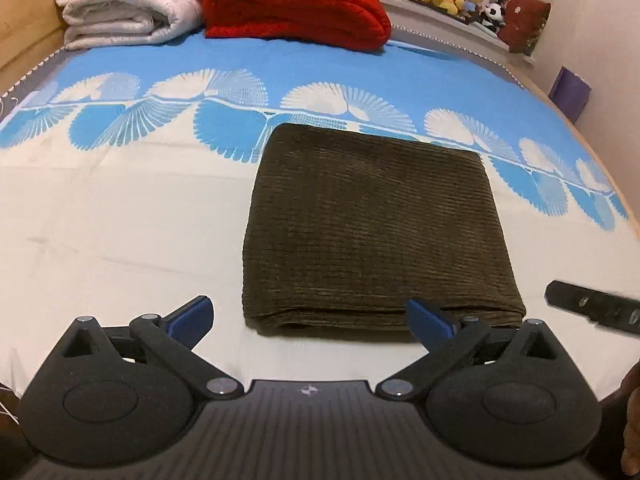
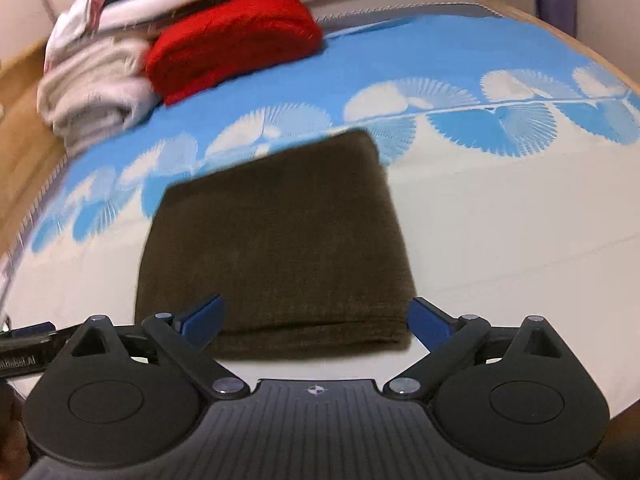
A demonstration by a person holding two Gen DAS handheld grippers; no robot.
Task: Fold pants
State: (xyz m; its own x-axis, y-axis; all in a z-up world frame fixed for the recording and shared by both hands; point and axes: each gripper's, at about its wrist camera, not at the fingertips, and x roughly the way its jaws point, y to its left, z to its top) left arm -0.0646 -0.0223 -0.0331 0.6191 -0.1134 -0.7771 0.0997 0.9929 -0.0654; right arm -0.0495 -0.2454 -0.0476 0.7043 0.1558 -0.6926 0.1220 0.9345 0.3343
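Both black grippers — left gripper (image 1: 310,318), right gripper (image 2: 318,320) — gape empty above dark-brown folded corduroy pants (image 1: 372,224); lift away cleanly — avoid snagging.

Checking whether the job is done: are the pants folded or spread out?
Folded: the pants lie as a compact rectangle on the bed sheet, layered edges stacked along the near side.
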